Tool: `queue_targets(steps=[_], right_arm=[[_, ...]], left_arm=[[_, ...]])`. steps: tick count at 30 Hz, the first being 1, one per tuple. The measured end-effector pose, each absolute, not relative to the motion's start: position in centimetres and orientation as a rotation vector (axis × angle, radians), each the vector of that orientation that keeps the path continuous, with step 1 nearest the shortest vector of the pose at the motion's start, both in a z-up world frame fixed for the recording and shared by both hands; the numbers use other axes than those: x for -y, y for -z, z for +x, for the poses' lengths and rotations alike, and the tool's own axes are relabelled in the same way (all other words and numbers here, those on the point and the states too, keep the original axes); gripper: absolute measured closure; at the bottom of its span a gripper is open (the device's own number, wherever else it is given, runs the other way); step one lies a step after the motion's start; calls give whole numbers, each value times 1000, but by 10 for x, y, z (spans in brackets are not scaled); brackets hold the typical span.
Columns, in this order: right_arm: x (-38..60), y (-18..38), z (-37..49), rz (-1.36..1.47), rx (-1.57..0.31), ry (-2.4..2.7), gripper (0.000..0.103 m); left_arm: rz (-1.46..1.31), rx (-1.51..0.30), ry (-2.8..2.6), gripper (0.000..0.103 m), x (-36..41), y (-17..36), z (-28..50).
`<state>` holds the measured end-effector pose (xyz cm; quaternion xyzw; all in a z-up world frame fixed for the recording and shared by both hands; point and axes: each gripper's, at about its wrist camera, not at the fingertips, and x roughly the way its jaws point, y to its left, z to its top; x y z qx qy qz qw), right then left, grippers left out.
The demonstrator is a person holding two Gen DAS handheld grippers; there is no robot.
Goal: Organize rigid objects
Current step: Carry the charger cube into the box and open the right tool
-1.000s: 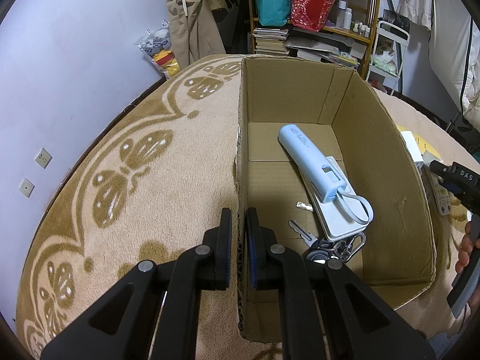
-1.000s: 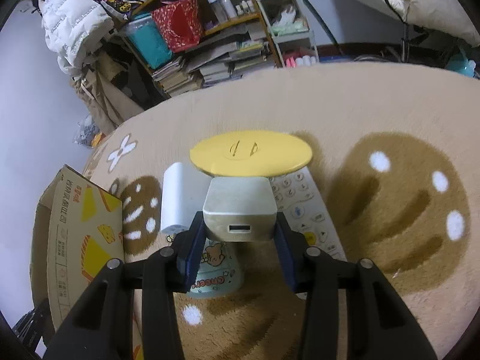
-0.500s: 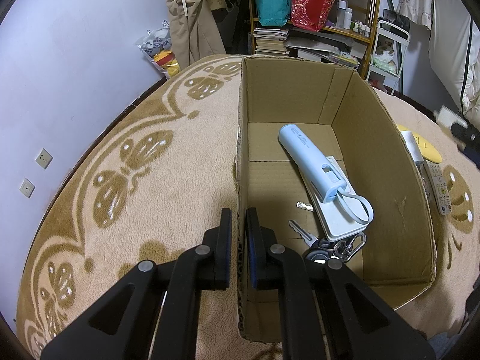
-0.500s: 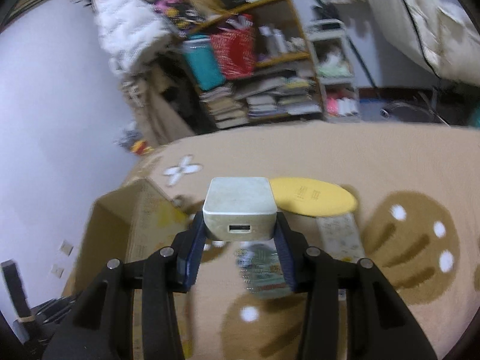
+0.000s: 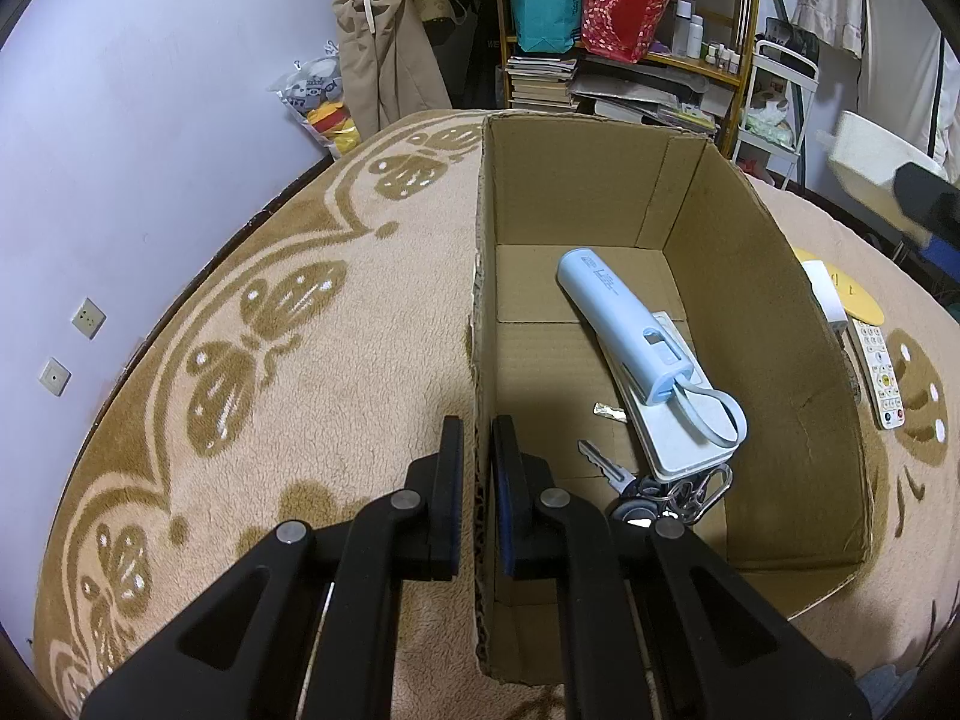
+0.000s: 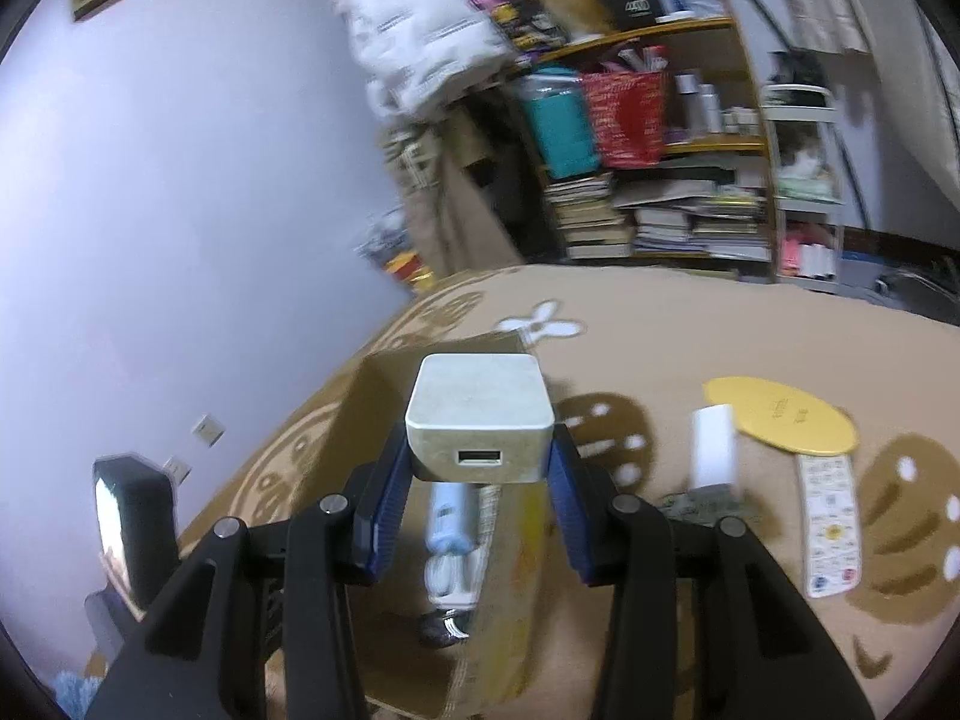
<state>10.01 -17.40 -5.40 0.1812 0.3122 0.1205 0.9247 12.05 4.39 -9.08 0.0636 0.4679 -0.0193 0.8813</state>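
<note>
An open cardboard box (image 5: 762, 312) stands on the rug. Inside lie a light blue power bank (image 5: 624, 327) on a white flat device (image 5: 678, 432), and a bunch of keys (image 5: 648, 483). My left gripper (image 5: 477, 498) is shut on the box's left wall. My right gripper (image 6: 480, 480) is shut on a white USB charger cube (image 6: 480, 414), held in the air above the box (image 6: 360, 396); it shows blurred at the right of the left wrist view (image 5: 870, 162).
On the rug right of the box lie a yellow disc (image 6: 780, 414), a white block (image 6: 714, 447) and a white remote (image 6: 831, 525). Cluttered shelves (image 5: 630, 30) and hanging coats stand at the back. A wall runs along the left.
My right gripper has lifted the charger cube off the rug and swung it left, over the box. My left gripper has kept hold of the box wall.
</note>
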Motion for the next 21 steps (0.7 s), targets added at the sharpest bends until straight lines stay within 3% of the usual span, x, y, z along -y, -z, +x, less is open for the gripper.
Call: queue_targets(steps=[21], right_arm=[[131,85,108,269,-747,-322,55]], left_arm=[[132,-974,40,93,-44,91,121]])
